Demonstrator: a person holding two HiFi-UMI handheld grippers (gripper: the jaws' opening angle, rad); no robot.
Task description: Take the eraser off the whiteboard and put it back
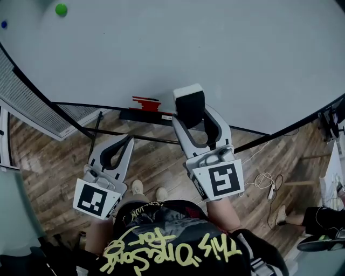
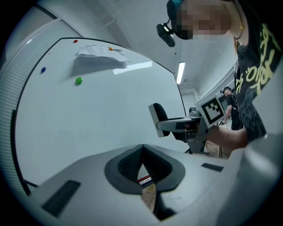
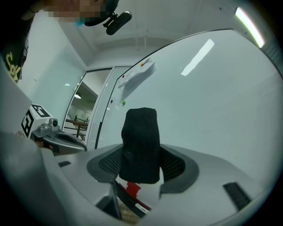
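Observation:
The eraser, a black felt block with a white back, is clamped upright in my right gripper, just in front of the lower part of the whiteboard. In the right gripper view the eraser stands between the jaws of that gripper, felt side toward the camera. The left gripper view shows the eraser from the side, close to the board; I cannot tell whether it touches. My left gripper is lower left, shut and empty, as the left gripper view confirms.
A dark tray under the board carries a red object. Green and blue magnets and a pinned paper sit on the board. Cables lie on the wood floor; another person's leg is at the right.

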